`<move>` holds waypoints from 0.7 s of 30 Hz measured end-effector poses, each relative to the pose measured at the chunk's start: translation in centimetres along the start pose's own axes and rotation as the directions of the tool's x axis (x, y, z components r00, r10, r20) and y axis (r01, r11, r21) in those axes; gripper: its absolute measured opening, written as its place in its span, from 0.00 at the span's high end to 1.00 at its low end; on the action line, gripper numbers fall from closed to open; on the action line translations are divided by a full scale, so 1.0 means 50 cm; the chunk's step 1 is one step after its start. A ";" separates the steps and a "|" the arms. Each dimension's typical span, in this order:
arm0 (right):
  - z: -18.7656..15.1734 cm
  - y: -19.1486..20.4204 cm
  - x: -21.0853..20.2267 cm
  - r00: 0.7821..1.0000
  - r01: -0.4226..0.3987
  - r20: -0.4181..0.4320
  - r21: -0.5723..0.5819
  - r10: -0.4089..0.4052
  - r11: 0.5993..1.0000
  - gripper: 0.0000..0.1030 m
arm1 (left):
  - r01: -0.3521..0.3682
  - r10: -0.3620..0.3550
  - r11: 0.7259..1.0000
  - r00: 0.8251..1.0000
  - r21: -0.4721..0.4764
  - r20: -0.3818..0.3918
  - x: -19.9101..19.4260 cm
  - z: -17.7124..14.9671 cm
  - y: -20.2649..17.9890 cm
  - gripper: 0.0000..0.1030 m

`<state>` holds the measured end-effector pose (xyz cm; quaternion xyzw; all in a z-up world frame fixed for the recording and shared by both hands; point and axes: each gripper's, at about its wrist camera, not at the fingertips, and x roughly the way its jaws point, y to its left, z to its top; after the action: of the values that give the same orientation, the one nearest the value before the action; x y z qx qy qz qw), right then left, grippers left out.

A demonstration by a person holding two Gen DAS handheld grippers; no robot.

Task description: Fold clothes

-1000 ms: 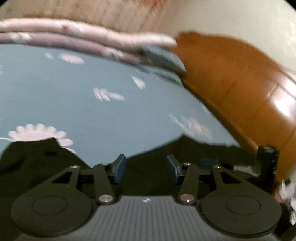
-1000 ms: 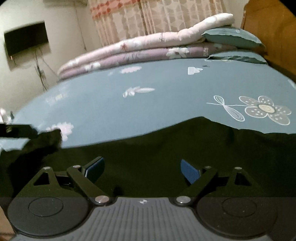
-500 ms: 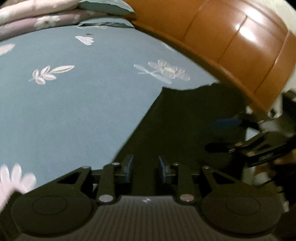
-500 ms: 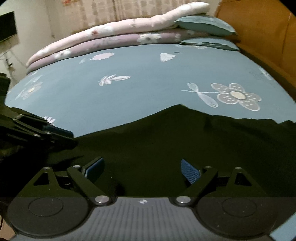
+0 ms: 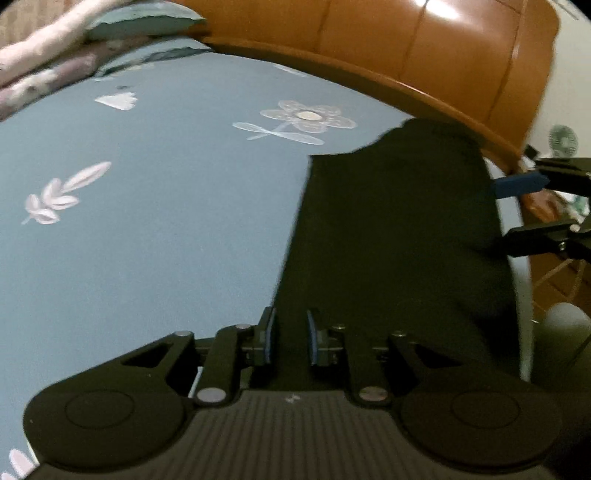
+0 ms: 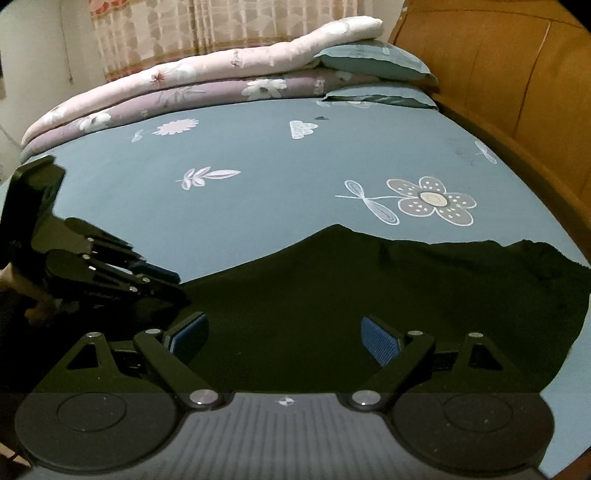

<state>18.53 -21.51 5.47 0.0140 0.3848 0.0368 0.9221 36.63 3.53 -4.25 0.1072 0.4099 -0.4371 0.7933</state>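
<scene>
A black garment [image 5: 388, 240] lies spread on the blue flowered bed sheet [image 5: 147, 221], near the bed's front edge and the wooden headboard. My left gripper [image 5: 291, 339] has its jaws drawn narrow over the garment's left edge, with dark cloth pinched between the blue pads. In the right wrist view the garment [image 6: 369, 295] fills the foreground, and the left gripper [image 6: 162, 280] bites its left end, pointing down. My right gripper [image 6: 288, 339] hovers over the cloth with its jaws wide apart and nothing between them. It also shows at the garment's far side in the left wrist view [image 5: 504, 214].
The orange-brown headboard [image 6: 517, 92] borders the bed on the right. Folded pink and mauve quilts [image 6: 184, 85] and teal pillows [image 6: 369, 59] are stacked along the far side under a curtain [image 6: 221, 29]. A small fan [image 5: 563, 140] stands beyond the bed.
The left gripper swung round toward the headboard, rolled and dipped, and its jaws narrowed onto the garment's edge. The right gripper rose a little, still wide open.
</scene>
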 end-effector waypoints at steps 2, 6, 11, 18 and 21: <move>-0.001 0.004 0.002 1.000 0.016 -0.009 0.012 -0.016 1.000 0.10 | 0.020 -0.020 1.000 1.000 0.004 -0.020 0.009 -0.002 0.003 0.85; 0.000 0.015 0.000 0.999 0.035 -0.016 0.034 -0.034 0.999 0.10 | 0.039 -0.040 0.999 0.999 -0.017 -0.025 0.019 -0.006 0.022 0.83; 0.004 0.036 -0.007 0.997 0.073 -0.023 0.044 -0.072 0.996 0.10 | 0.039 -0.037 0.998 0.998 0.050 -0.043 0.022 -0.003 0.016 0.77; 0.007 0.089 -0.009 0.994 0.103 -0.046 0.040 -0.101 0.994 0.10 | 0.044 -0.043 0.997 0.999 0.070 -0.022 0.016 -0.004 0.017 1.00; 0.017 0.110 -0.011 0.995 0.094 -0.036 0.005 -0.094 0.996 0.10 | 0.045 -0.046 0.998 0.999 0.038 0.027 -0.013 0.000 0.021 1.00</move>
<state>18.43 -16.08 6.75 -0.0017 0.4016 -0.0077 0.9158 37.26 4.53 -3.96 0.1063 0.3929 -0.4640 0.7868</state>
